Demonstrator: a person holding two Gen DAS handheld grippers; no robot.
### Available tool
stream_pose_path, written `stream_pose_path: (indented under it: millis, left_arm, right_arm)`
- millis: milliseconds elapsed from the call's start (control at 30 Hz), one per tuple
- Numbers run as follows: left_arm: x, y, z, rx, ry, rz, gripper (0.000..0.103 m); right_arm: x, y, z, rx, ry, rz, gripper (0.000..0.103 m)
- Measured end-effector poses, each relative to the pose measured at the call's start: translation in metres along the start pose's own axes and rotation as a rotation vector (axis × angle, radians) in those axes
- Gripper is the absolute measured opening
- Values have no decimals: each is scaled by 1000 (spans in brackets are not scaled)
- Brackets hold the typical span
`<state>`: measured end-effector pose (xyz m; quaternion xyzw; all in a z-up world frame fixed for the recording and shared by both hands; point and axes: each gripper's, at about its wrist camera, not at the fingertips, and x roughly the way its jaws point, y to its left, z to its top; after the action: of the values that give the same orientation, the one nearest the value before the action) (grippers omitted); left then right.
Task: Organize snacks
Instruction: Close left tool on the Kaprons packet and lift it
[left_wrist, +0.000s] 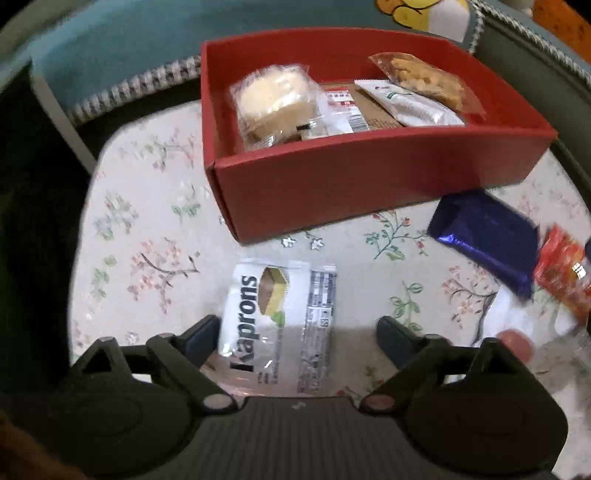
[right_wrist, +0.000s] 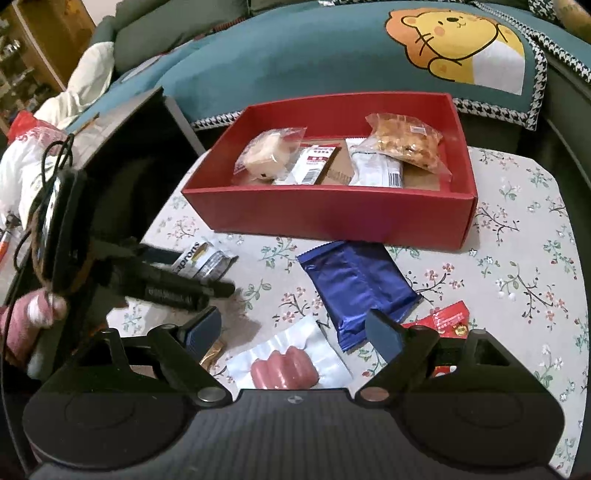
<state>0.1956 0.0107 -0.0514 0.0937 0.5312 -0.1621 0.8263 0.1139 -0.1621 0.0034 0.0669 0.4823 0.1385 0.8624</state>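
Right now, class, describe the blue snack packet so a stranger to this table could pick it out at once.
Start at the red box on the floral tablecloth. Just in front of its near wall, outside it, lies the blue packet, flat and slanted. It is the only shiny dark-blue foil wrapper; its neighbours are a red packet and a clear sausage pack.

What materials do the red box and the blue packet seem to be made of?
Red box: probably matte cardboard; flat folded walls, and brown corrugated board shows inside. Blue packet: likely glossy metallised plastic foil; it shines, wrinkles, and has crimped ends.
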Motion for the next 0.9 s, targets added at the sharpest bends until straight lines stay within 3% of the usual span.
stream_pose_path:
  millis: [100, 167, 367, 567, 667, 900]
  left_arm:
    - [-7, 3, -4, -59, 0, -5, 100]
    - [-12, 3, -6, -98, -9, -9, 85]
    - [-26, -6, -15, -158, -18, 4, 85]
    - [-52, -2, -26, -230, -60, -51, 85]
    - [-46, -3, -28, -226, -35, -64, 85]
    - [-27, -8, -32, -214, 14, -80, 86]
  right_arm:
    - [1, -3, 3, 4, 1, -1, 89]
    - [1, -5, 2, 4, 4, -10, 89]
    - [-4, -16, 0, -9, -6, -69, 89]
    - [4, -36, 13, -6, 3, -98, 89]
    - [13, -41, 19, 6, 0, -101, 89]
    - [51, -34, 30, -117, 50, -112, 91]
